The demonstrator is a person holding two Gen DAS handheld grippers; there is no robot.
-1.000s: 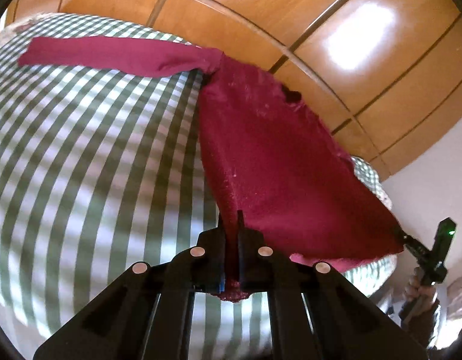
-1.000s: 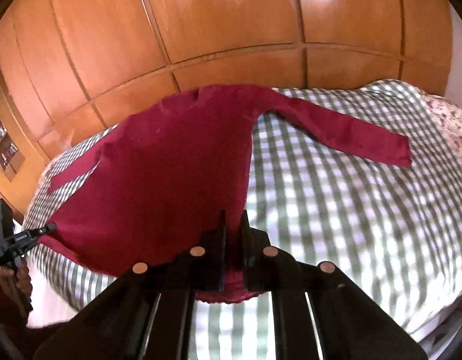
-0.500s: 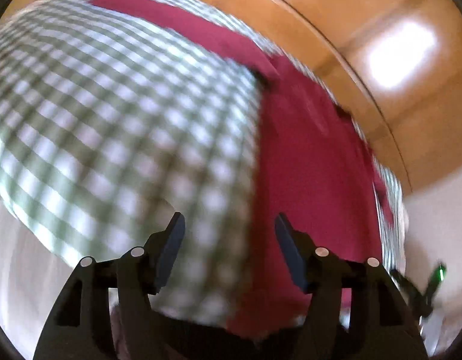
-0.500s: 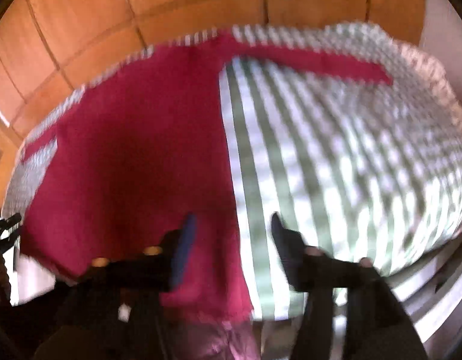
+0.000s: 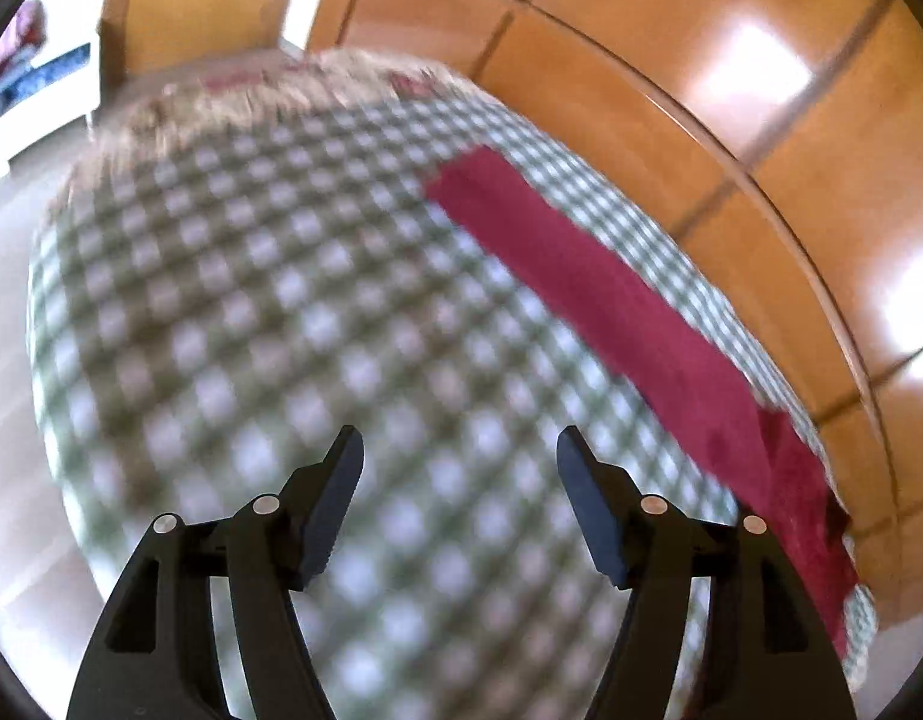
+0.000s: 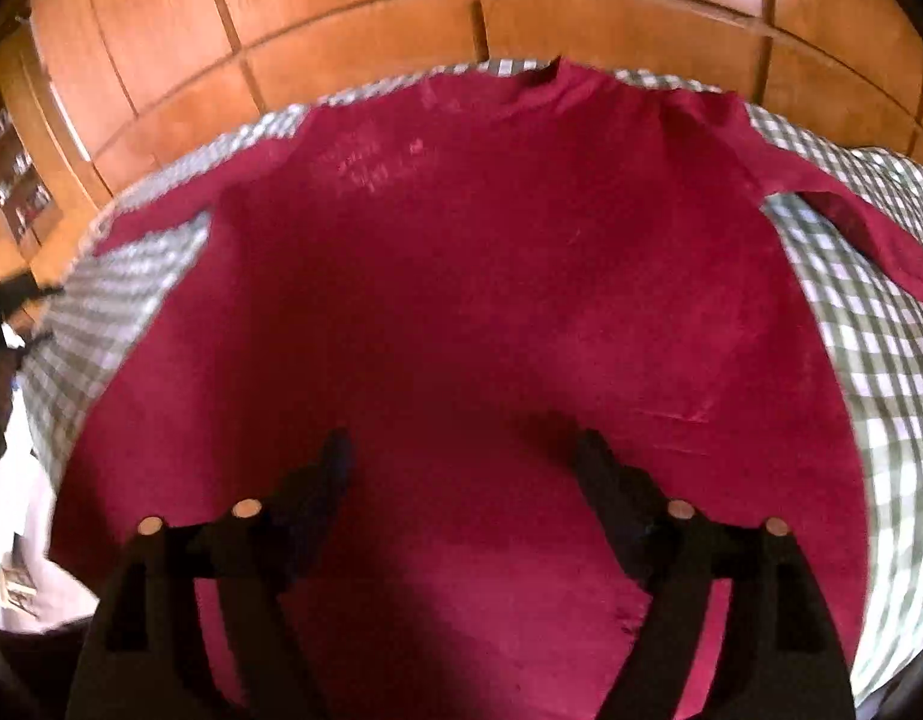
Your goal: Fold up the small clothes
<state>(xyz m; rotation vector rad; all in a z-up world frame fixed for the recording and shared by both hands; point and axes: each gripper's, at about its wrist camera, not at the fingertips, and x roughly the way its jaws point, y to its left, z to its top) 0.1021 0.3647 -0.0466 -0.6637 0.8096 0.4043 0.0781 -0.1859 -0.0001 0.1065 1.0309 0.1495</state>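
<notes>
Your left gripper (image 5: pixel 459 450) has its black jaws spread wide, having just been opening, with nothing between them; it points down at the green-and-white checked bedspread (image 5: pixel 269 312). Your right gripper (image 6: pixel 461 450) is wider still, also just opened and empty, pointing down over the body of the dark red long-sleeved top (image 6: pixel 473 276). That top lies flat on the bedspread, collar toward the glossy orange wooden wardrobe panels (image 6: pixel 365 18), both sleeves stretched outward. From the left view, one red sleeve (image 5: pixel 587 288) runs diagonally along the bed's far edge.
</notes>
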